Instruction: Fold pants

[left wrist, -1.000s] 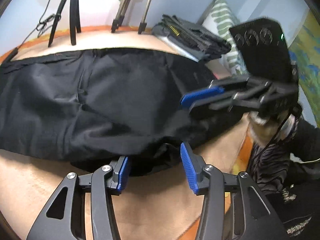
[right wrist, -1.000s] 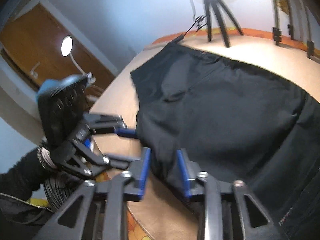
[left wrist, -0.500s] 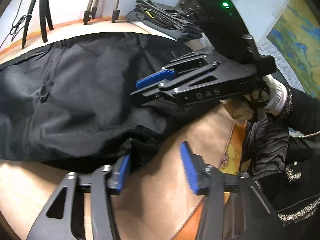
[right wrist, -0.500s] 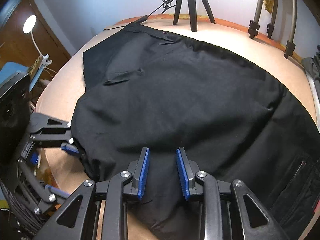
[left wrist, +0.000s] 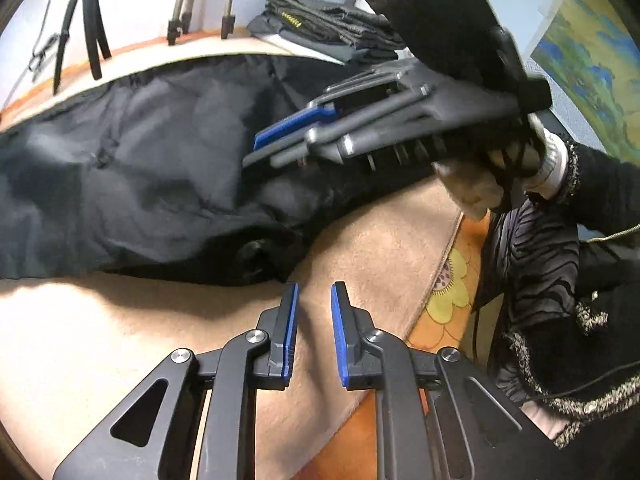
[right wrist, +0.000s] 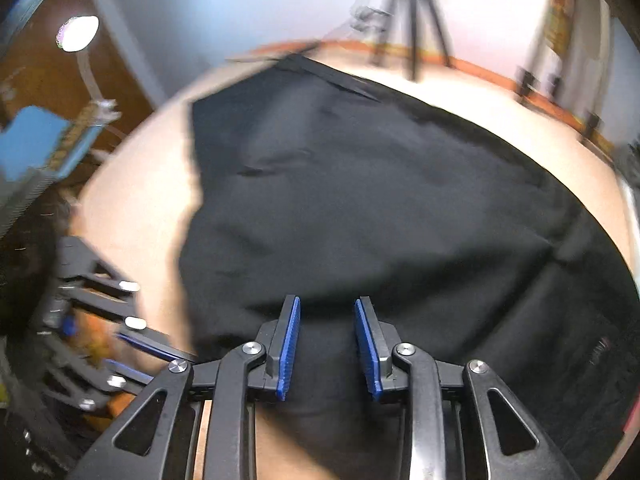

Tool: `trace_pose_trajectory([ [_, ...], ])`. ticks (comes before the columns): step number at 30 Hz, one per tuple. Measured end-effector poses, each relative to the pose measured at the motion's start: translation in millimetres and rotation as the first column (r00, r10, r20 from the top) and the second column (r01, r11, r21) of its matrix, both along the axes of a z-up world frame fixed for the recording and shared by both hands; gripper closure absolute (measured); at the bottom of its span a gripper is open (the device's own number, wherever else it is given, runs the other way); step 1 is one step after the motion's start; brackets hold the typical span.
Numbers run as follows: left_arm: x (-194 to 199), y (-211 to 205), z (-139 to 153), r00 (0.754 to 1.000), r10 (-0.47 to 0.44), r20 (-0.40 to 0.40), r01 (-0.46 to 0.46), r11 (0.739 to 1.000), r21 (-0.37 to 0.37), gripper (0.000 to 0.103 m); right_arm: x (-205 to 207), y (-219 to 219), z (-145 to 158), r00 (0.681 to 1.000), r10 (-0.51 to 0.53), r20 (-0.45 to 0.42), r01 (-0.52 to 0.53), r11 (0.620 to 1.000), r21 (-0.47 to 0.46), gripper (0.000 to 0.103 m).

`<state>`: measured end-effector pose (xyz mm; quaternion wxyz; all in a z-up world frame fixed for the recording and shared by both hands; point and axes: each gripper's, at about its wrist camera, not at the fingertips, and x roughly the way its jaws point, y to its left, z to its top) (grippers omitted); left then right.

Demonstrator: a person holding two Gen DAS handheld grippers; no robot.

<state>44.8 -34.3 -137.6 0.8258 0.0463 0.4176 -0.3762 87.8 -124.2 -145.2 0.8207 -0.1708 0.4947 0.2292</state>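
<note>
This looks like a room in a home set up for recording. A wooden door and a lit lamp stand at one side, a colourful landscape painting hangs on the pale wall, and the beige cover on the work surface lies over an orange flowered cloth. Black tripod legs stand along the far edge, beside a stack of folded dark clothes.

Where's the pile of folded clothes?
In the left wrist view the pile of folded dark clothes sits at the far edge of the table, beyond the black pants and behind the right gripper.
</note>
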Motion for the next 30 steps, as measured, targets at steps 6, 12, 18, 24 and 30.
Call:
trace_pose_trajectory([
  [6,9.2,49.0,31.8,0.984,0.157,0.08,-0.153,0.987,-0.054,0.089,-15.5,27.2,-10.3,0.996,0.094,-0.007,-0.094,0.996,-0.01,0.073],
  [12,51.1,47.3,16.8,0.959,0.258,0.121,-0.271,0.956,0.109,0.089,-14.2,30.3,-15.8,0.996,0.093,0.004,-0.092,0.992,-0.089,0.075],
  [18,72.1,60.4,0.6,0.942,0.331,0.052,-0.335,0.929,0.156,0.092,-15.6,29.0,-15.6,0.995,0.099,0.012,-0.097,0.987,-0.129,0.075],
  [24,68.1,90.4,13.8,0.906,0.411,0.098,-0.422,0.892,0.162,0.083,-9.7,26.3,7.4,0.996,0.086,0.026,-0.085,0.995,-0.059,0.075],
  [30,76.6,182.8,38.7,0.748,0.661,0.056,-0.661,0.75,-0.025,0.045,1.5,33.6,33.7,0.996,0.056,0.063,-0.058,0.998,0.039,0.071],
])
